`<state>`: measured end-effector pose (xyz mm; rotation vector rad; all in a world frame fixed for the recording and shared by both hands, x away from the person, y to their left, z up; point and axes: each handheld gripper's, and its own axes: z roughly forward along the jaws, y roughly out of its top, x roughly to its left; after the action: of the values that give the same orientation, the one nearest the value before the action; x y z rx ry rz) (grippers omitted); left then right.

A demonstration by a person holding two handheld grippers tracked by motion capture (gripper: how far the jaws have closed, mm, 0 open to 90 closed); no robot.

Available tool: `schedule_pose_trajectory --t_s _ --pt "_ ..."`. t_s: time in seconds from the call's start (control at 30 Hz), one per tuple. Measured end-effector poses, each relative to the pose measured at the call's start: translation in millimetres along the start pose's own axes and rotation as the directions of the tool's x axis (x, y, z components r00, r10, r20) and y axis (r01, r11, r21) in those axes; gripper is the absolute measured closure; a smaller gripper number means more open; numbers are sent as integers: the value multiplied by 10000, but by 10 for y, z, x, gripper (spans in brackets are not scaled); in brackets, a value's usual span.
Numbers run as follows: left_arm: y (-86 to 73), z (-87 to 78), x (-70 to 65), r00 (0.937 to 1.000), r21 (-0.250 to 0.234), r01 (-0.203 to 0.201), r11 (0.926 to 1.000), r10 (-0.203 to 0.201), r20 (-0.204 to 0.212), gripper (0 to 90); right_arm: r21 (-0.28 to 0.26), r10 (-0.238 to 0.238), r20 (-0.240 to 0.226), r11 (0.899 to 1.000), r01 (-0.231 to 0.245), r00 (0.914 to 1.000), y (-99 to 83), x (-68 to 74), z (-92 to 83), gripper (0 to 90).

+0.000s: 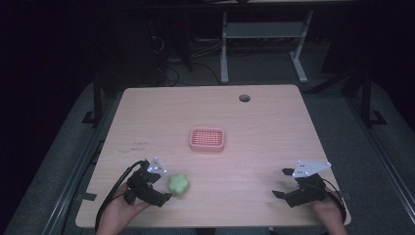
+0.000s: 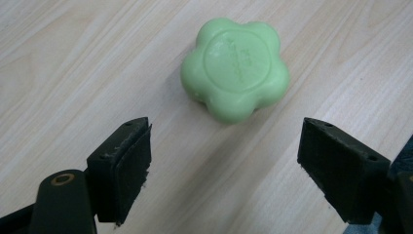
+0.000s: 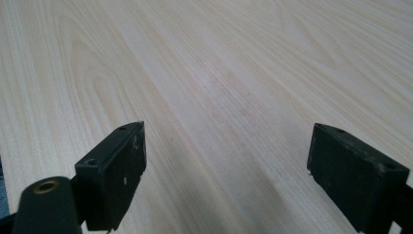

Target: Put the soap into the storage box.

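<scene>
A green flower-shaped soap (image 1: 179, 184) (image 2: 235, 68) lies on the wooden table near its front left. My left gripper (image 1: 164, 184) (image 2: 224, 151) stands open just left of it, jaws spread wide, the soap a little ahead of the gap and untouched. A pink slotted soap dish (image 1: 207, 139) sits at the table's middle, empty. My right gripper (image 1: 281, 183) (image 3: 226, 165) rests open near the front right edge, with bare wood between its jaws.
A round cable hole (image 1: 244, 98) marks the table's far side. The table (image 1: 274, 127) ends close behind both hands. Desk legs and cables stand on the dark floor beyond the far edge.
</scene>
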<state>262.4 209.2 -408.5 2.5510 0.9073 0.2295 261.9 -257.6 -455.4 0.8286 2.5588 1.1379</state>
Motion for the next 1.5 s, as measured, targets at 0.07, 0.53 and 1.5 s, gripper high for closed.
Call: schedule_pose_trajectory --t_s 0.07,0.53,1.5 --pt "51 26 -10 9999 108 104 9999 -105 35 199 28 50 -27 10000 -50 10000 3 6 -1 138" --pt "383 266 -60 9992 1191 363 9922 -381 130 201 -93 -30 -32 10000 30 10000 9 8 -23 138" --pt "486 568 -24 9929 2048 1164 9719 -1191 9 236 -181 -139 -27 9997 138 9999 16 12 -32 138"
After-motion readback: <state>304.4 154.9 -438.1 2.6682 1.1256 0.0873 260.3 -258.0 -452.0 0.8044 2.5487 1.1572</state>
